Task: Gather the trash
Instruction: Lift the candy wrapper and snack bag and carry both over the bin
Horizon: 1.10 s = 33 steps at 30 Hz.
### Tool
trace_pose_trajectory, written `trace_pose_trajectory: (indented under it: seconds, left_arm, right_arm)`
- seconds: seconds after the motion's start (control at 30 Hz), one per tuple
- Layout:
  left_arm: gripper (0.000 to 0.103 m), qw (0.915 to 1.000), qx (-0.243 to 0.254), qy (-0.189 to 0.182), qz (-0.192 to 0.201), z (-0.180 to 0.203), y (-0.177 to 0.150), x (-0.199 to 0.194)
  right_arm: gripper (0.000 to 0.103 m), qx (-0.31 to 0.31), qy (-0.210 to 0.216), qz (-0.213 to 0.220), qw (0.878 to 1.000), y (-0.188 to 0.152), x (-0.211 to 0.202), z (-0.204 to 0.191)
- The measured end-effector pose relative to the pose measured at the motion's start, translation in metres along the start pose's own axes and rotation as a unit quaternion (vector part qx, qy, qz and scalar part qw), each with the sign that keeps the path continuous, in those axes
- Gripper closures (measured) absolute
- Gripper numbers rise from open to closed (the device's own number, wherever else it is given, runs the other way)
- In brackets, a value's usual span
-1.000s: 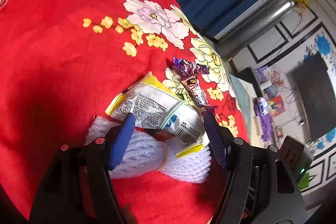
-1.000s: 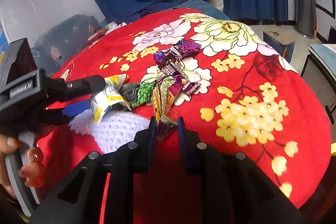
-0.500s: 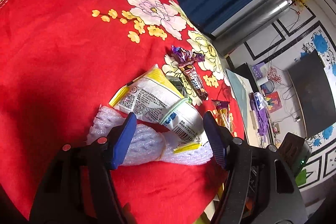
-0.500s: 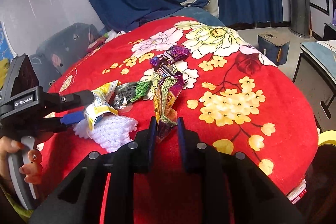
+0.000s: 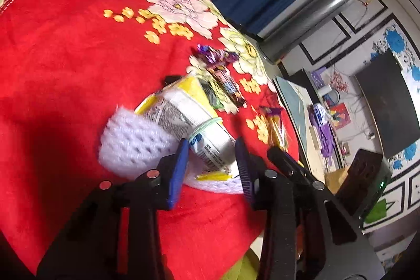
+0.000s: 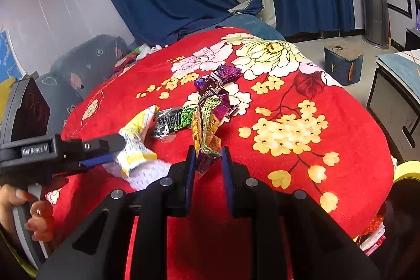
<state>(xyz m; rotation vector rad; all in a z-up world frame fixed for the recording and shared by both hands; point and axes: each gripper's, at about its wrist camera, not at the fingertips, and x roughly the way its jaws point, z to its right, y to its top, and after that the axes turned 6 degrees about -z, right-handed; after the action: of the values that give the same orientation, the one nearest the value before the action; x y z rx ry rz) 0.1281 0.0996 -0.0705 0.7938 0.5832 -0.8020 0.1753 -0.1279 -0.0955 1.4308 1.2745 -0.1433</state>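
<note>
My left tool (image 5: 211,152) is closing its jaws on the near end of the white-and-yellow snack bag (image 5: 183,117), which lies between the blue pads over a white foam net (image 5: 131,146). My right tool (image 6: 208,156) stands narrow, clamped on a purple-and-gold wrapper (image 6: 207,127) that stands up from its pads. Just beyond that, a black-and-green wrapper (image 6: 172,120) and a purple candy wrapper (image 6: 218,78) lie on the red floral blanket (image 6: 341,122). Left of my right tool, my hand (image 6: 29,214) grips the other handle.
</note>
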Motion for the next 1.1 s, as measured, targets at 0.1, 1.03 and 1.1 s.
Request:
trace_pose_trajectory:
  seconds: [0.1, 1.03, 1.1]
  left_arm:
    - [0.078, 0.9999, 0.015, 0.007, 0.0, 0.005, -0.008, -0.001]
    - [0.084, 0.9872, 0.103, -0.023, 0.119, 0.051, -0.014, -0.057]
    - [0.084, 0.9861, 0.111, -0.028, 0.12, 0.056, -0.016, -0.057]
  right_arm:
    - [0.084, -0.001, 0.002, 0.004, 1.0, 0.0, -0.004, -0.001]
    - [0.084, -0.011, 0.003, 0.046, 0.999, -0.006, -0.052, 0.0]
    - [0.084, -0.01, 0.002, 0.048, 0.999, -0.008, -0.057, 0.002]
